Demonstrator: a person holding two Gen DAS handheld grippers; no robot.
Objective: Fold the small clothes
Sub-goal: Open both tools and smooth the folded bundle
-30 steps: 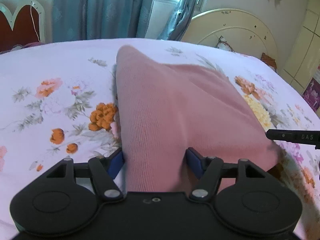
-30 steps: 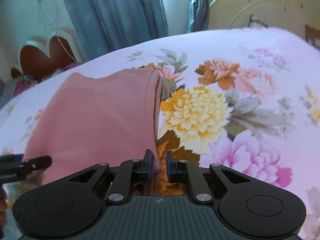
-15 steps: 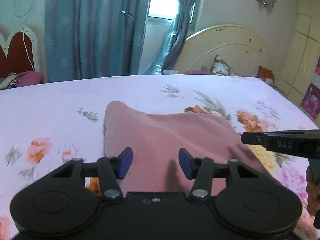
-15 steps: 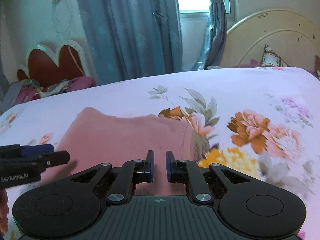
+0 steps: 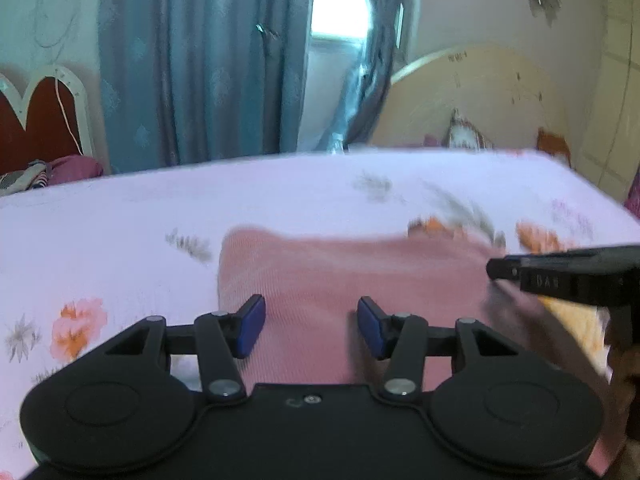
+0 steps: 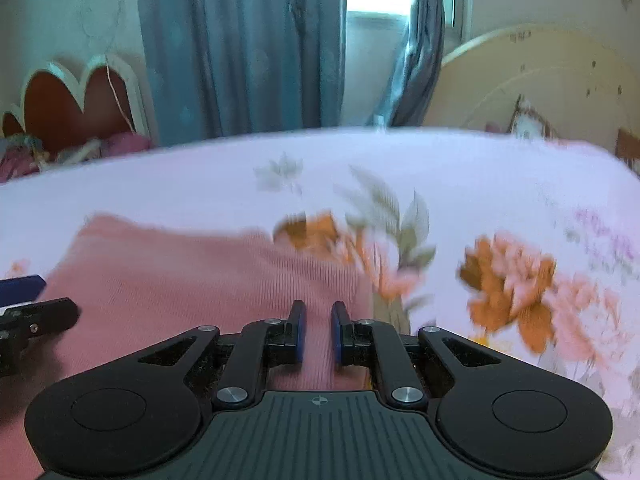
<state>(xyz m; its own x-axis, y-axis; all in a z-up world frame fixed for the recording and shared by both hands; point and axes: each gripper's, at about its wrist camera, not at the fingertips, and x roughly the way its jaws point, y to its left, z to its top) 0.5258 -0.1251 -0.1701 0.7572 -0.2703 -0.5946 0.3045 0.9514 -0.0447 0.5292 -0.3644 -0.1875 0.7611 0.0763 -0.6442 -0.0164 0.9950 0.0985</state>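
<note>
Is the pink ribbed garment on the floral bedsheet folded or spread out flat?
Cannot tell for sure. The pink ribbed garment forms a compact block on the floral bedsheet, but no layered edge shows through the blur.

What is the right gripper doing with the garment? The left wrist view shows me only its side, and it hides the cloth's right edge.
Observer: The right gripper has its jaws almost shut, with the pink garment between them.
Operator: Where on the cloth is that?
Observer: Close to its right edge, which runs just right of the jaws.
Operator: And what is past that edge?
Observer: The floral sheet, with an orange bloom printed there.
</note>
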